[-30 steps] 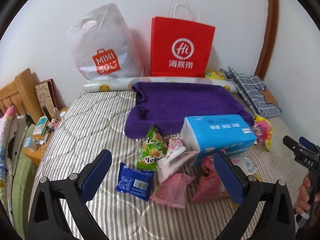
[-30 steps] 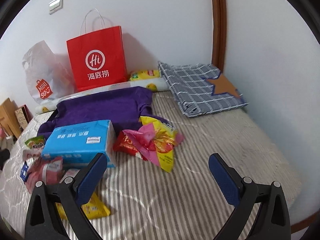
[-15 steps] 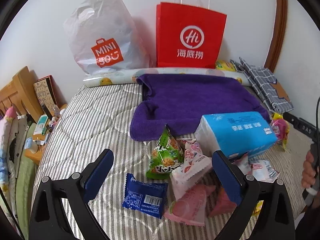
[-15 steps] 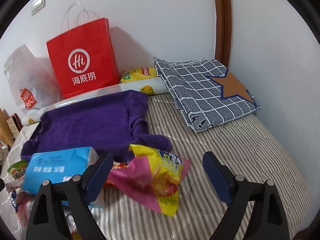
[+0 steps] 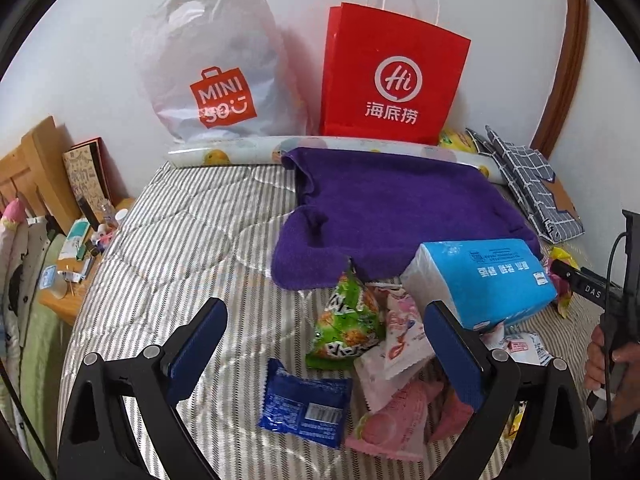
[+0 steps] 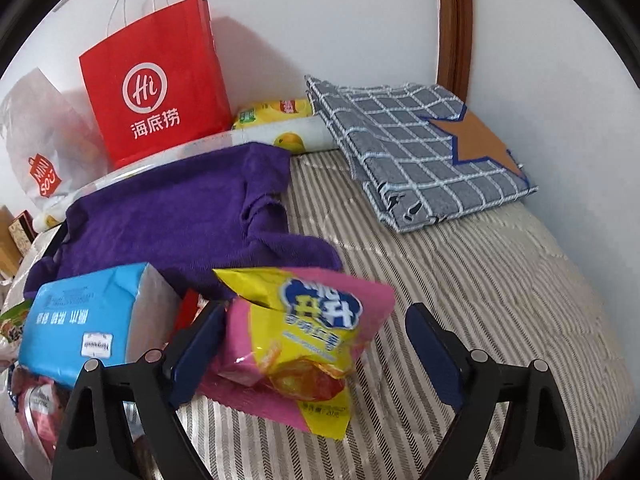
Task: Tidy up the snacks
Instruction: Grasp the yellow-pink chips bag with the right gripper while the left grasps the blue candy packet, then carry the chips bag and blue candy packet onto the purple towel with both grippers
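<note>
— Striped bed (image 6: pixel 460 280) against a white wall; where's the pink-and-yellow snack bag (image 6: pixel 304 340)?
— Between the right gripper (image 6: pixel 316 344)'s spread jaws, unheld. Blue tissue pack (image 6: pixel 84 320) lies left of it.
— And the left gripper (image 5: pixel 326 342)?
— Open too, over the green packet (image 5: pixel 348 320) and blue packet (image 5: pixel 306 402); purple towel (image 5: pixel 400 208) and red paper bag (image 5: pixel 392 76) lie beyond.

My pads (image 5: pixel 198 344) navy. Paper bag (image 5: pixel 390 76) red, white logo. Towel (image 5: pixel 400 208) purple. Mattress (image 5: pixel 192 240) grey-white stripes. Tissue pack (image 5: pixel 480 280) blue. Chip bag (image 6: pixel 304 344) at 6 o'clock pink-yellow. Cloth (image 6: pixel 420 148) blue check, tan star.
</note>
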`<state>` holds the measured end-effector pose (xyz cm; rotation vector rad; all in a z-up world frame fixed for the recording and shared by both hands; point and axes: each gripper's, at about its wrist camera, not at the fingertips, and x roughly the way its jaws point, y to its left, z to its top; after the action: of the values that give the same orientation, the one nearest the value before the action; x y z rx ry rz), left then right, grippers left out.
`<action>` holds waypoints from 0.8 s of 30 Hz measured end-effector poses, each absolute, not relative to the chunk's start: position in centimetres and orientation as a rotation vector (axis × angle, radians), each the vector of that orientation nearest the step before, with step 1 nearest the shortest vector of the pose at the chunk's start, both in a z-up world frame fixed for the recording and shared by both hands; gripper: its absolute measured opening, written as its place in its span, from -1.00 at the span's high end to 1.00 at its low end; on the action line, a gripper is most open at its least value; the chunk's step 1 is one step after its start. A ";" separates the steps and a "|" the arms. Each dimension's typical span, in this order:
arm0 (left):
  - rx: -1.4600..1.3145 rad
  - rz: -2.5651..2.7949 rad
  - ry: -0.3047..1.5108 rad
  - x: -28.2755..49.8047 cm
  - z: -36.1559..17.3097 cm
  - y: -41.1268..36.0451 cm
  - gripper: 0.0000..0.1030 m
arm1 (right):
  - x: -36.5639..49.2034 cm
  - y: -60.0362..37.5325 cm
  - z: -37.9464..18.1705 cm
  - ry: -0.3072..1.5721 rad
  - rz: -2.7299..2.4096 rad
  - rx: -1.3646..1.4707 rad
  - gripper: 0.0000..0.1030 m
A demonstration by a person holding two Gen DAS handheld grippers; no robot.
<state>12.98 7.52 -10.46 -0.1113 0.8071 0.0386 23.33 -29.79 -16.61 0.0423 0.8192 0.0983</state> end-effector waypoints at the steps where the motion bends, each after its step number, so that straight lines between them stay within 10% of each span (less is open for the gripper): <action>1: -0.113 0.043 0.811 13.0 -10.5 7.8 -0.91 | 23.3 -29.9 -16.8 0.827 0.102 0.049 -0.76; 24: -0.106 -0.028 0.951 11.8 -14.7 9.6 -0.86 | 20.1 -30.6 -15.1 0.799 0.228 0.094 -0.34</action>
<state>11.82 9.59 -14.73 -0.1061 0.9514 -0.0278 20.10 -30.61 -15.12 0.0940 0.7988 0.2284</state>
